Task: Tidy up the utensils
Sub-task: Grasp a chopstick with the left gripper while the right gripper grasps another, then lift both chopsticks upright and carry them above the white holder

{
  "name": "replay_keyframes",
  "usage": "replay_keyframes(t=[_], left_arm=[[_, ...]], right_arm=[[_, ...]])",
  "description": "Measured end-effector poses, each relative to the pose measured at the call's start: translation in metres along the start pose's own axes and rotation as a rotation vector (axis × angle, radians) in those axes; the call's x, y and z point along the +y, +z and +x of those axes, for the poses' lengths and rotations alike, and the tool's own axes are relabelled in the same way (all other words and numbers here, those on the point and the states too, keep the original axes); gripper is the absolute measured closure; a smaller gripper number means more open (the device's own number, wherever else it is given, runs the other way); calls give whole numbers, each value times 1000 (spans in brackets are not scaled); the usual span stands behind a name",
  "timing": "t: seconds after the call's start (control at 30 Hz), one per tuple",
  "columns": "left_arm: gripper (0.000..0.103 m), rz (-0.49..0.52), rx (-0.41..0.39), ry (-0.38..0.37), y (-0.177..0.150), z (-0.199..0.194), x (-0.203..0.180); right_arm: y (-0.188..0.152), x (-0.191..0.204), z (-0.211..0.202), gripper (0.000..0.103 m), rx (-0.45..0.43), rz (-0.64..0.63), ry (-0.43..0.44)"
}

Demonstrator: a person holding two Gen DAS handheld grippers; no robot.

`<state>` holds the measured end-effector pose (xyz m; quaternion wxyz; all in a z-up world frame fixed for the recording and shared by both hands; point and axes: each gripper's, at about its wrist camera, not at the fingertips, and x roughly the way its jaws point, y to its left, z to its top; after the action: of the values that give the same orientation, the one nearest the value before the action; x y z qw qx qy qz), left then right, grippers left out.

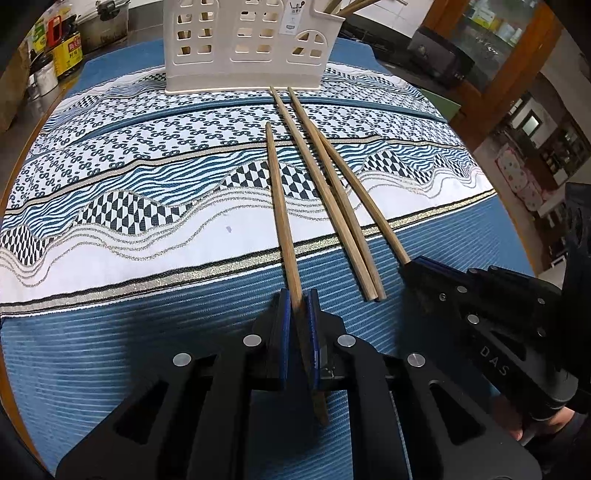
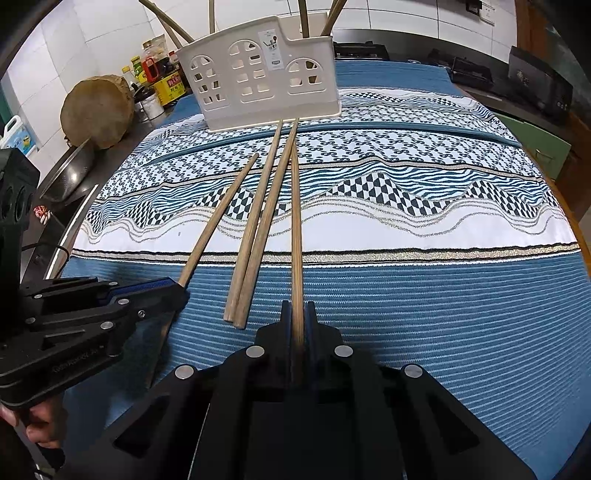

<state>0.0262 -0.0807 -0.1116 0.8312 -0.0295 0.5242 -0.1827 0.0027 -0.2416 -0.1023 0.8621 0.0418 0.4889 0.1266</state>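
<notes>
Four wooden chopsticks lie on the patterned blue-and-white cloth (image 2: 406, 229), pointing toward a white utensil holder (image 1: 251, 44) (image 2: 266, 74) at the far edge. My left gripper (image 1: 298, 295) (image 2: 180, 287) is shut on the near end of the leftmost chopstick (image 1: 279, 206) (image 2: 218, 221). My right gripper (image 2: 298, 306) (image 1: 409, 264) is shut on the near end of the rightmost chopstick (image 2: 296, 221) (image 1: 364, 192). Two loose chopsticks (image 1: 332, 206) (image 2: 255, 236) lie side by side between them. Several wooden utensils (image 2: 303, 16) stand in the holder.
A round wooden chopping block (image 2: 98, 110), bottles and jars (image 2: 155, 70) and a metal lid (image 2: 70, 170) stand left of the cloth. Black appliances (image 2: 539, 88) sit at the far right. A person's hand (image 2: 40, 424) grips the left tool's handle.
</notes>
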Motion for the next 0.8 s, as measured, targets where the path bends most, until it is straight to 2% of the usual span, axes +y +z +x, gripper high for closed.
replay_keyframes(t=[0.4,0.63,0.8], left_arm=[[97,-2,-9,22,-1,1,-4],[97,8,-57,13,6,-19,3],[97,-6,-147,9,18,-46,8]], right_arm=[[0,1,-11,96,-20,-6,-5],[13,4,-47,96,-119,-49,-30],[34,4,-75,96,-213,-69,-38]])
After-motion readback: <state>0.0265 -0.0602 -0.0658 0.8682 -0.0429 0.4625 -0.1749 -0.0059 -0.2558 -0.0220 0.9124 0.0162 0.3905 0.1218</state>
